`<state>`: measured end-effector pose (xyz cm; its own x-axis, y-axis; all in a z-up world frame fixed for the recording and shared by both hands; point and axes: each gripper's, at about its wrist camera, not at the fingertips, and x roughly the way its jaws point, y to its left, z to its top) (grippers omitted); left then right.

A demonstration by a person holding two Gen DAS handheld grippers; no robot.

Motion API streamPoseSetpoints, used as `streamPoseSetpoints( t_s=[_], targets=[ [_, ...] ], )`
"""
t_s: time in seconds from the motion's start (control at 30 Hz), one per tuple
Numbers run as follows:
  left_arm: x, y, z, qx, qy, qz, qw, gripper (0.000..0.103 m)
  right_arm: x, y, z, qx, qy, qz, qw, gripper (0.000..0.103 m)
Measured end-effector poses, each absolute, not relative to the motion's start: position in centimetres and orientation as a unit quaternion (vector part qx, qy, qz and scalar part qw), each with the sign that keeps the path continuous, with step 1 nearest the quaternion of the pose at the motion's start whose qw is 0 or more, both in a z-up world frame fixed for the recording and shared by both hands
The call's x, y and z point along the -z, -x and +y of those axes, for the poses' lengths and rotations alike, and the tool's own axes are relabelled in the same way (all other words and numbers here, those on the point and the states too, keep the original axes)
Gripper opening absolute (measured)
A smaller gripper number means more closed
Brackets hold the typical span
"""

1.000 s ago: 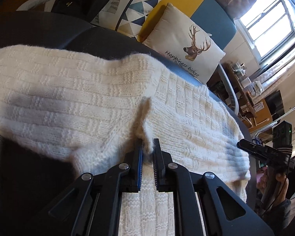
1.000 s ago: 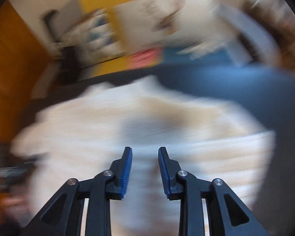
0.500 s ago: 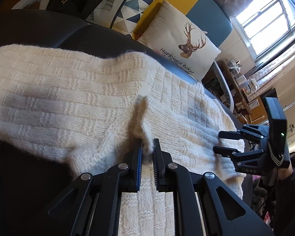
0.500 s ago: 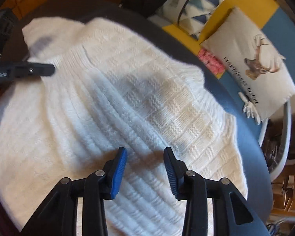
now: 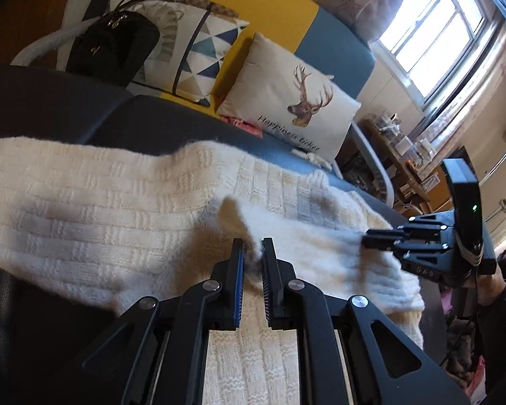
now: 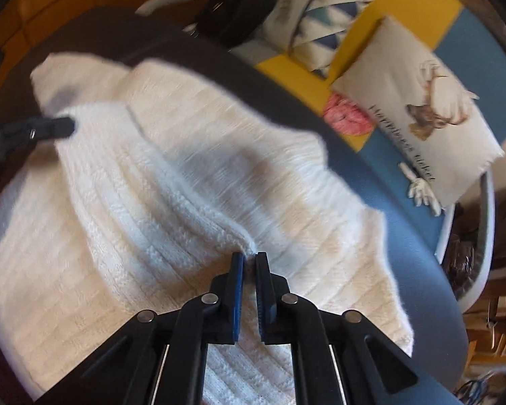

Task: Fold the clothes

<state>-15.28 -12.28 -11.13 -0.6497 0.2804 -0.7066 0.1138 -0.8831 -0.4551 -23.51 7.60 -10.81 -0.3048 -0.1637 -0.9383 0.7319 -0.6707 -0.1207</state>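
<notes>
White knit sweater (image 5: 94, 209) spread flat over dark sofa seat (image 5: 50, 101). Left gripper (image 5: 252, 246): fingers nearly closed, pinching raised ridge of sweater fabric between blue pads. Right gripper (image 6: 249, 260): fingers drawn close, narrow gap, nipping small fold of sweater at tips. Behind, black bag (image 5: 113, 47), patterned cushion (image 5: 192, 50), deer cushion (image 5: 286, 101) against yellow-blue backrest.

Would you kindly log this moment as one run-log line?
stage: fold, grasp | left gripper: shut on white knit sweater | right gripper: shut on sweater | surface: dark couch
</notes>
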Motion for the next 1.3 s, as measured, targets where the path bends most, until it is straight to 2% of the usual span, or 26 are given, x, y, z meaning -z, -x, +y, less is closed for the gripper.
streamPoseSetpoints(
  t_s=[0.1,0.17,0.37,0.47,0.5,0.53,0.57,0.63,0.73,1.03,1.3],
  targets=[
    [13.3,15.8,-12.8,-0.855,0.459,-0.239,0.019,0.011,11.9,23.8,7.7,0.765,-0.507,0.283,0.278,0.008],
    [13.3,15.4,-13.4,-0.850,0.456,-0.262,0.027,0.011,11.7,23.5,7.9,0.769,-0.512,0.252,0.288,0.023],
    [13.1,14.1,-15.1,-0.831,0.461,-0.309,0.029,0.012,9.3,22.1,9.9,0.790,-0.510,0.111,0.322,0.026],
    [12.9,13.2,-16.4,-0.821,0.458,-0.339,0.031,0.012,12.2,21.1,10.2,0.785,-0.545,0.141,0.258,0.026],
    [12.5,12.3,-17.7,-0.815,0.449,-0.363,0.040,0.012,11.7,20.7,10.6,0.795,-0.535,0.114,0.261,0.026],
    [12.3,11.2,-19.3,-0.807,0.439,-0.392,0.048,0.019,10.8,19.9,11.2,0.801,-0.525,0.069,0.281,0.026],
    [12.1,10.1,-20.9,-0.797,0.429,-0.422,0.056,0.032,9.7,19.0,11.7,0.803,-0.514,0.021,0.302,0.027],
    [12.4,8.0,-24.2,-0.782,0.407,-0.471,0.040,0.046,8.1,16.5,12.4,0.796,-0.490,-0.059,0.349,0.030],
    [13.3,5.0,-29.1,-0.757,0.371,-0.537,-0.008,0.052,7.3,12.3,12.6,0.785,-0.474,-0.117,0.381,0.034],
    [16.1,-3.7,-43.5,-0.651,0.249,-0.702,-0.147,0.052,10.0,8.5,9.3,0.775,-0.512,-0.117,0.351,0.034],
    [18.2,-3.1,-46.3,-0.606,0.180,-0.753,-0.183,0.052,9.3,8.9,5.8,0.777,-0.505,-0.101,0.362,0.036]
  ],
)
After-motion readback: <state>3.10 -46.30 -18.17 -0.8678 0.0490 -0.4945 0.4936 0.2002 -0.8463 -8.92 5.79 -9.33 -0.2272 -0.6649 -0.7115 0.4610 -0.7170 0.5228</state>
